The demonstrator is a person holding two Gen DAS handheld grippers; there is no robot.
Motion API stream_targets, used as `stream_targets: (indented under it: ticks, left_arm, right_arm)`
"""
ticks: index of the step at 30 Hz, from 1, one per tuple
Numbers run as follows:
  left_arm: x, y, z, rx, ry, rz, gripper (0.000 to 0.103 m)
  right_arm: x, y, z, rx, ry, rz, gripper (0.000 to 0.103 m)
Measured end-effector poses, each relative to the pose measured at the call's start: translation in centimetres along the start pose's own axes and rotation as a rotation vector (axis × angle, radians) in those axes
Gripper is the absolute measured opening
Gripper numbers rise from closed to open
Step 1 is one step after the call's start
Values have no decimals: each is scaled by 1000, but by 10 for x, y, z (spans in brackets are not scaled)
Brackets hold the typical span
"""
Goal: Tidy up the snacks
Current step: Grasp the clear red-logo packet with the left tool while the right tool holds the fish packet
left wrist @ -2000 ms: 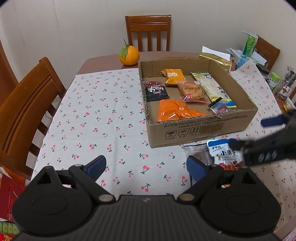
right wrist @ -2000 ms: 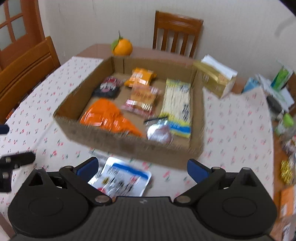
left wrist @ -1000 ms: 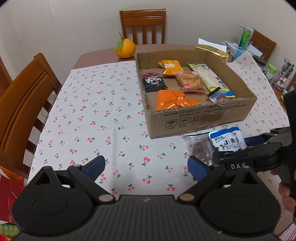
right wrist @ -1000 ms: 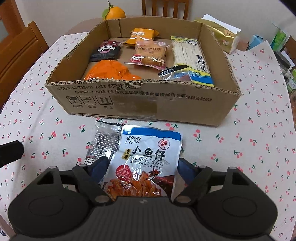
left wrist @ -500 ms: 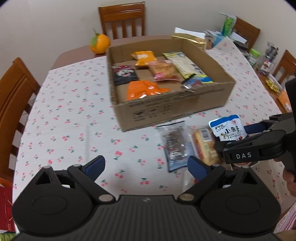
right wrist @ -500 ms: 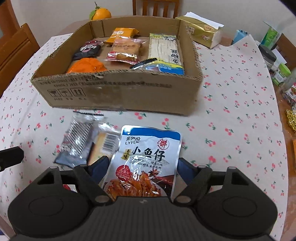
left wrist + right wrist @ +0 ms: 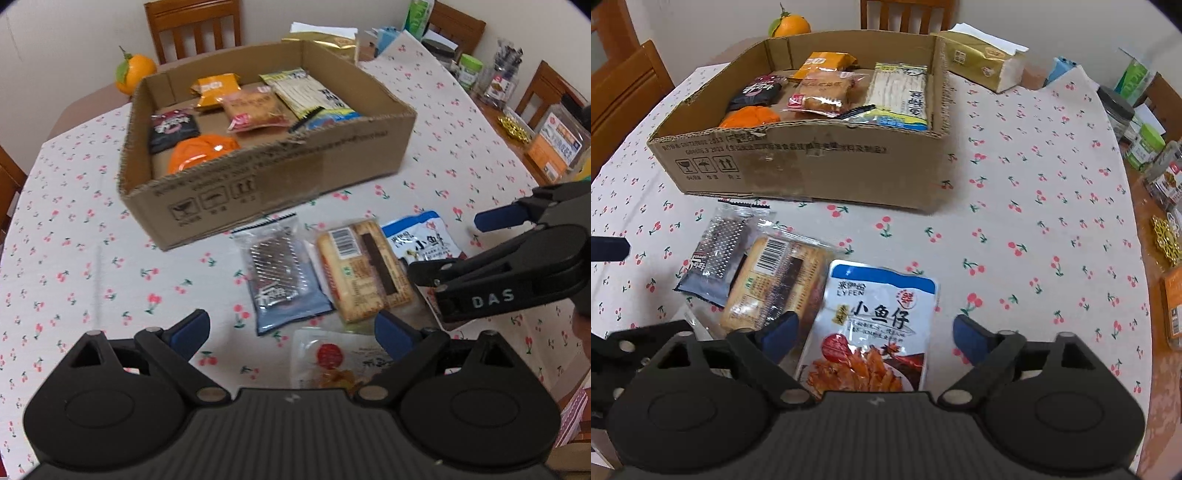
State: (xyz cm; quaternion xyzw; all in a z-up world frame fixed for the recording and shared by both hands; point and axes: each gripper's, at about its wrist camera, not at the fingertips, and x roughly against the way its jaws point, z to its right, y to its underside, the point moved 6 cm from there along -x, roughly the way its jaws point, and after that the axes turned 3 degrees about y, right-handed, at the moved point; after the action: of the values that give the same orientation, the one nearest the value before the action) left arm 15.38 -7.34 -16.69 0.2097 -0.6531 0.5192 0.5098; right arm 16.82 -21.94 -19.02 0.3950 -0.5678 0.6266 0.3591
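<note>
Three loose packets lie lower left to centre on the cherry-print tablecloth, before the shallow cardboard box: dark foil-window sachet, tan barcoded cake pack, blue-topped fish-snack pouch. Right gripper jaws have just been opening, spread astride the pouch, pads clear. Left gripper jaws spread, empty.

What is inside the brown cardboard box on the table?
The brown cardboard box holds a black packet, an orange bag, a yellow-orange packet, a pink-edged pastry packet and a long white packet. Its front wall hides the nearest floor.
</note>
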Motion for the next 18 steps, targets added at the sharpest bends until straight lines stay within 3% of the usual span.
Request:
stream_targets:
  ticks: [9,18]
  left_arm:
    - [-18,6,14,-14,-1,-38,96]
    - [-5,32,1,3,-25,-71,96]
  right_arm:
    - [7,5,19,-20,9,12,95]
    - [6,3,17,8,-10,19,95]
